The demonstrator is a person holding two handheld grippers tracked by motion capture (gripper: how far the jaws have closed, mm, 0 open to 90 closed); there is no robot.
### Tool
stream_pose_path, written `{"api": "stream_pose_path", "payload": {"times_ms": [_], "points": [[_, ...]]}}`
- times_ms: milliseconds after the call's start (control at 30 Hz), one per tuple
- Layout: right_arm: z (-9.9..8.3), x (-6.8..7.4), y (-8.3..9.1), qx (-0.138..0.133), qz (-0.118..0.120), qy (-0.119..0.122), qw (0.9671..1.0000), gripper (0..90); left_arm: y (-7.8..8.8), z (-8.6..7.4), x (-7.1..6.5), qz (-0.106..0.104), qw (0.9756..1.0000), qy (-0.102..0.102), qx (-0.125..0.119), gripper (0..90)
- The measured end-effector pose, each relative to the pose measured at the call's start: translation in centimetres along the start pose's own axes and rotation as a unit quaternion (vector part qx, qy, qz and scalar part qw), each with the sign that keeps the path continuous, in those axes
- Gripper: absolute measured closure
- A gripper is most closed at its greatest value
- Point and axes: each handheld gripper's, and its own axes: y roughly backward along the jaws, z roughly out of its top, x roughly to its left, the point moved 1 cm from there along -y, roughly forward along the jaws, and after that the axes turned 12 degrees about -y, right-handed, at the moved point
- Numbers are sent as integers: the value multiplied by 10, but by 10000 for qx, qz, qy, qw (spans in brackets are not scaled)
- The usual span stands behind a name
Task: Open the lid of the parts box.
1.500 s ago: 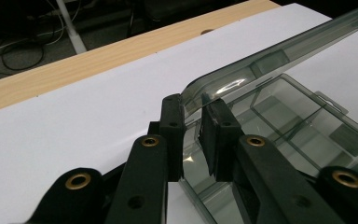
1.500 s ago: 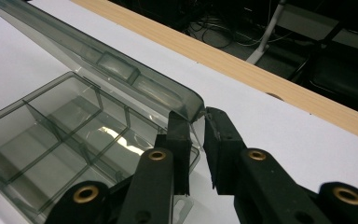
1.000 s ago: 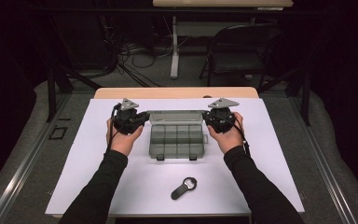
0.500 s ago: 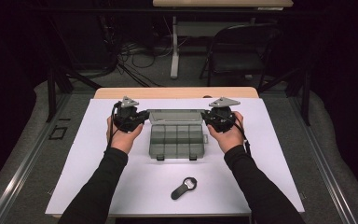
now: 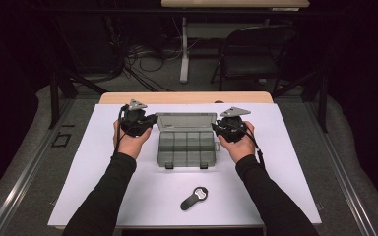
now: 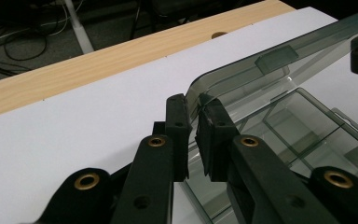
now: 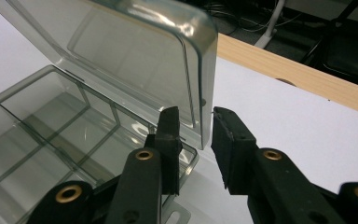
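A smoky clear compartment box [image 5: 186, 147] sits mid-table with its lid [image 5: 185, 121] raised at the back. My left gripper [image 5: 152, 120] is at the lid's left end. In the left gripper view the left gripper [image 6: 192, 116] is shut on the lid's [image 6: 279, 60] corner rim, above the box's dividers [image 6: 307, 121]. My right gripper [image 5: 215, 127] is at the lid's right end. In the right gripper view the right gripper [image 7: 196, 123] is open, and its jaws straddle the side wall of the lid [image 7: 135, 51] with a gap showing. The compartments [image 7: 42, 126] look empty.
A small black fob-like tool [image 5: 194, 198] lies near the table's front edge. A white sheet [image 5: 103, 196] covers the table, and a wooden strip [image 5: 187, 97] runs along the back. A dark chair [image 5: 256, 49] and cables stand beyond on the floor.
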Motion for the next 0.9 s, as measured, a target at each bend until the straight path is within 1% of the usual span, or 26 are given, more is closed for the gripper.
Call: {"api": "stream_pose_path", "payload": {"times_ms": [100, 167, 267, 367, 433, 533, 600, 633, 700, 767, 833, 900], "points": [[-2, -3, -6, 33, -39, -16, 10000, 724, -1, 1, 1, 16, 10000, 6, -10, 830], [-3, -4, -11, 41, -14, -98, 9999, 723, -1, 1, 1, 3, 10000, 26, -2, 831], [-6, -7, -17, 58, -42, -95, 9999, 724, -2, 2, 2, 2, 10000, 32, -6, 831], [-7, -9, -20, 69, -73, -142, 9998, 729, -2, 2, 2, 13, 10000, 40, -19, 832], [-8, -11, -25, 79, -76, -229, 9997, 738, -3, 2, 2, 19, 10000, 60, -29, 833], [-10, -12, -29, 87, -127, -239, 9996, 751, -4, 2, 3, 13, 10000, 65, -23, 834], [-10, -14, -31, 77, -115, -277, 9995, 758, -4, 3, 3, 32, 10000, 64, -23, 834], [-11, -14, -32, 75, -89, -337, 9994, 762, -4, 3, 3, 32, 10000, 64, -23, 834], [-11, -15, -33, 77, -67, -347, 9993, 765, -4, 4, 3, 38, 10000, 60, -29, 834], [-12, -14, -35, 75, -27, -420, 9991, 784, -4, 3, 4, 16, 10000, 74, -19, 834], [-12, -13, -35, 65, -25, -398, 9992, 806, -5, 3, 4, 30, 10000, 73, -25, 834], [-12, -11, -36, 51, -79, -365, 9993, 812, -5, 3, 4, 23, 9999, 96, -26, 835]]}}
